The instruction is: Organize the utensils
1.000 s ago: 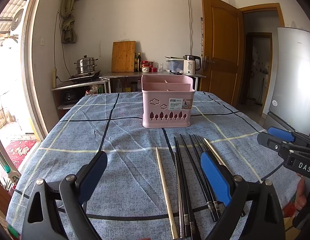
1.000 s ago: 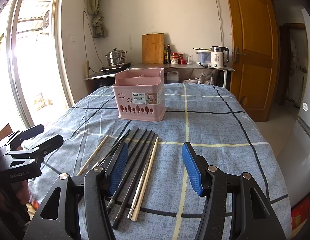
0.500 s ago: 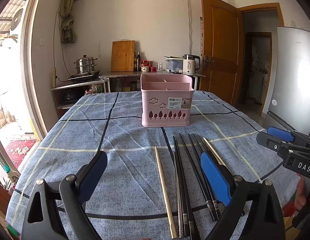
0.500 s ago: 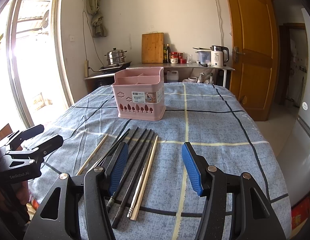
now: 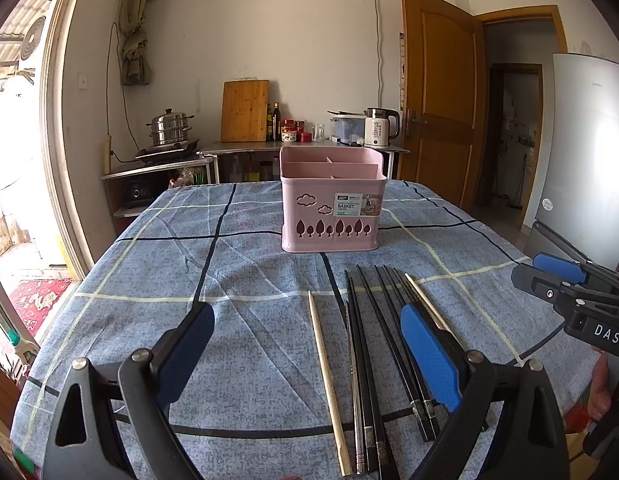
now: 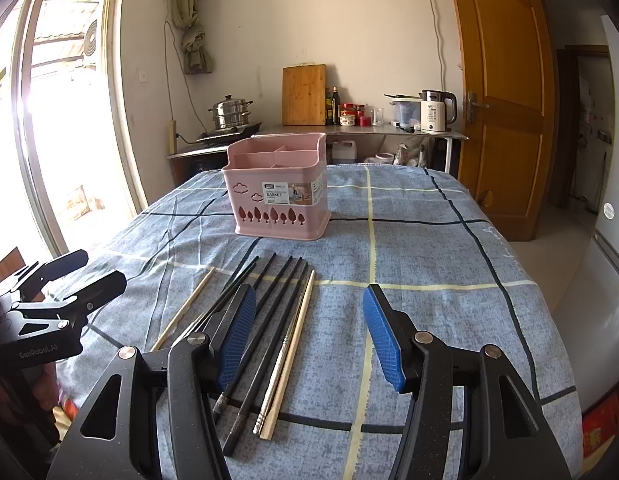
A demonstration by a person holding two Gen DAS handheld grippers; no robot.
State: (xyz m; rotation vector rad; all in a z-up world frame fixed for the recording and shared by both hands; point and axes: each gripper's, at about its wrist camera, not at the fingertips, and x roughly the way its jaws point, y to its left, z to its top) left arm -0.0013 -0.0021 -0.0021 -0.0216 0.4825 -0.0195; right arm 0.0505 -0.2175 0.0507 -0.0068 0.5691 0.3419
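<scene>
A pink divided utensil basket [image 5: 331, 204] stands upright in the middle of the blue checked tablecloth; it also shows in the right wrist view [image 6: 278, 196]. Several black chopsticks [image 5: 367, 344] lie side by side in front of it, with a lone wooden chopstick [image 5: 324, 364] to their left and another wooden one [image 5: 423, 300] on their right. In the right wrist view the black chopsticks [image 6: 269, 300] and a wooden one [image 6: 294, 348] lie between the fingers. My left gripper [image 5: 307, 340] is open and empty above the near edge. My right gripper [image 6: 309, 330] is open and empty.
The tablecloth [image 5: 237, 280] covers a table with edges close on the left and right. A counter with a kettle [image 5: 379, 126], cutting board and steamer pot [image 5: 169, 128] stands behind. A fridge [image 5: 585, 152] is at the right, a wooden door [image 6: 505, 92] beyond.
</scene>
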